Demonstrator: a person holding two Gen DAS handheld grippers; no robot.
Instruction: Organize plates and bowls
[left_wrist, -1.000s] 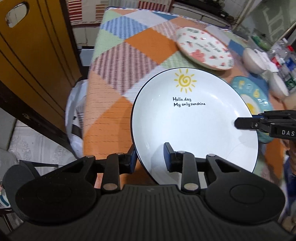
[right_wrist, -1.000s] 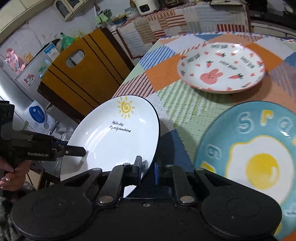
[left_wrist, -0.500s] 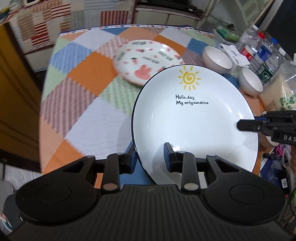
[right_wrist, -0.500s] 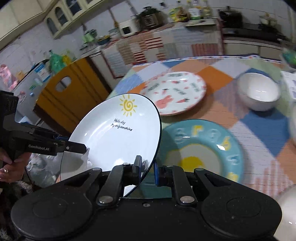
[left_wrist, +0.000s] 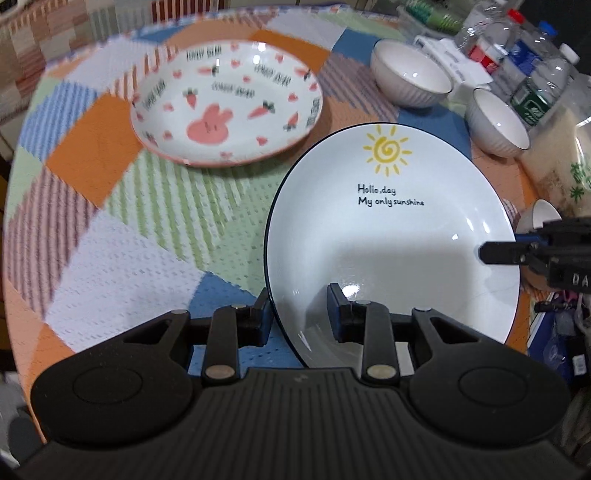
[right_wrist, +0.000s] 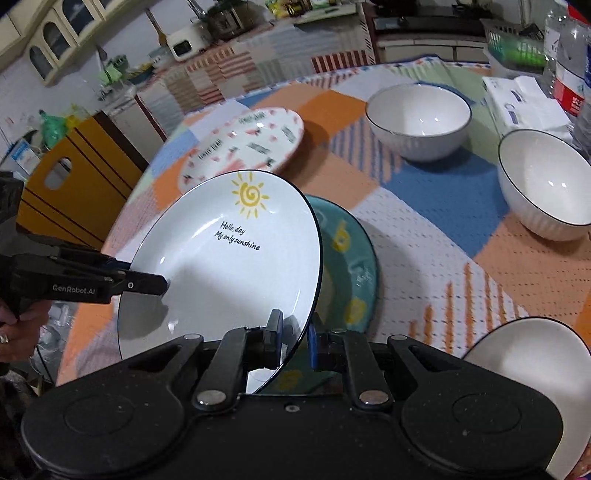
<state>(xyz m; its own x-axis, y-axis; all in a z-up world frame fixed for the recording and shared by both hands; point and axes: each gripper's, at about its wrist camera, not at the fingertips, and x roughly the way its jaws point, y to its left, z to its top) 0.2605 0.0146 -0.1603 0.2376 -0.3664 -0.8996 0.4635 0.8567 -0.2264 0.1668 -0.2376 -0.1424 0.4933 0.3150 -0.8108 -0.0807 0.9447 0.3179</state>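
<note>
We carry the white round ceramic plate with the yellow sun print (right_wrist: 221, 266) tilted above the teal ceramic egg-print plate (right_wrist: 351, 266), overlapping its near-left part. Left gripper (left_wrist: 299, 314) and right gripper (right_wrist: 293, 341) each clamp opposite rim edges; the pink bunny-print plate (left_wrist: 225, 103) lies beyond the teal one.

my left tongs (left_wrist: 297, 314) and right tongs (right_wrist: 293, 338) pinch opposite rims of the sun plate (left_wrist: 388, 236) above the table (left_wrist: 147, 229); rabbit plate (left_wrist: 225, 105) beyond, egg plate (right_wrist: 351, 269) beneath, bowls (right_wrist: 419, 120) farther right.
</note>
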